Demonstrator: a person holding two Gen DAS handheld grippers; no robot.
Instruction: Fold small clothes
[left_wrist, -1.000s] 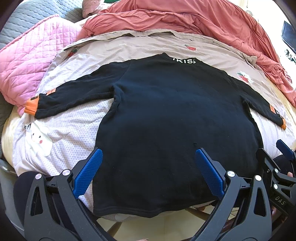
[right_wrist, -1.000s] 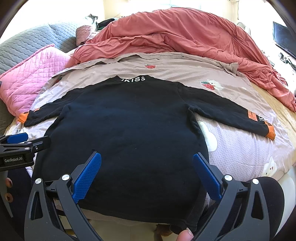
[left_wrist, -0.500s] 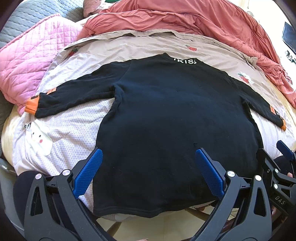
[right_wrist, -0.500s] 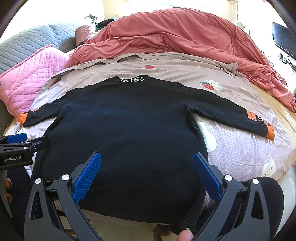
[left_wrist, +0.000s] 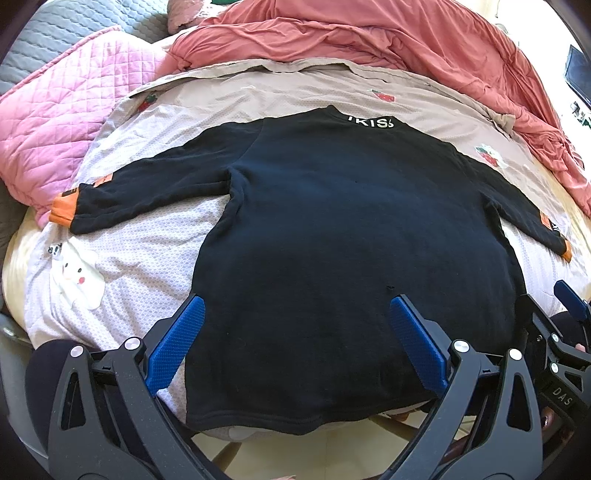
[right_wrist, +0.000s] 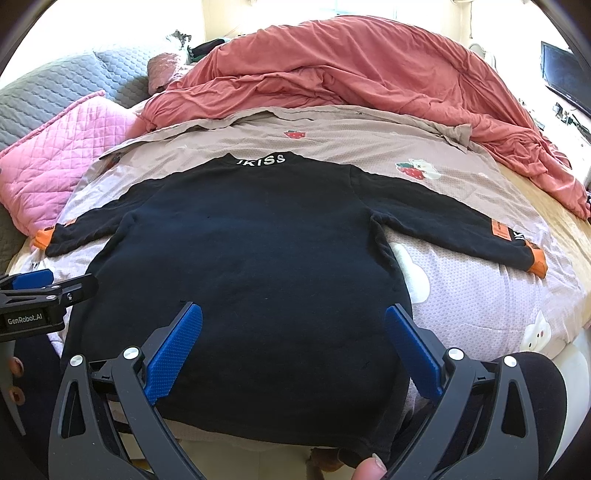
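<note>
Garment: black long-sleeved knit sweatshirt with orange cuffs lies flat, sleeves spread, collar at 12 o'clock, hem at 6.
Surface: beige mesh-textured printed sheet, soft and wrinkled.
Left gripper: blue-padded jaws apart, empty, above hem.
Right gripper: jaws apart, empty.
Advice: pinch each cuff at 9 and 3, fold inward smoothly.

Bright daylight, blown-out top corners, strong fisheye edge warping, sharp focus.

Black frames — blue textured pads
</note>
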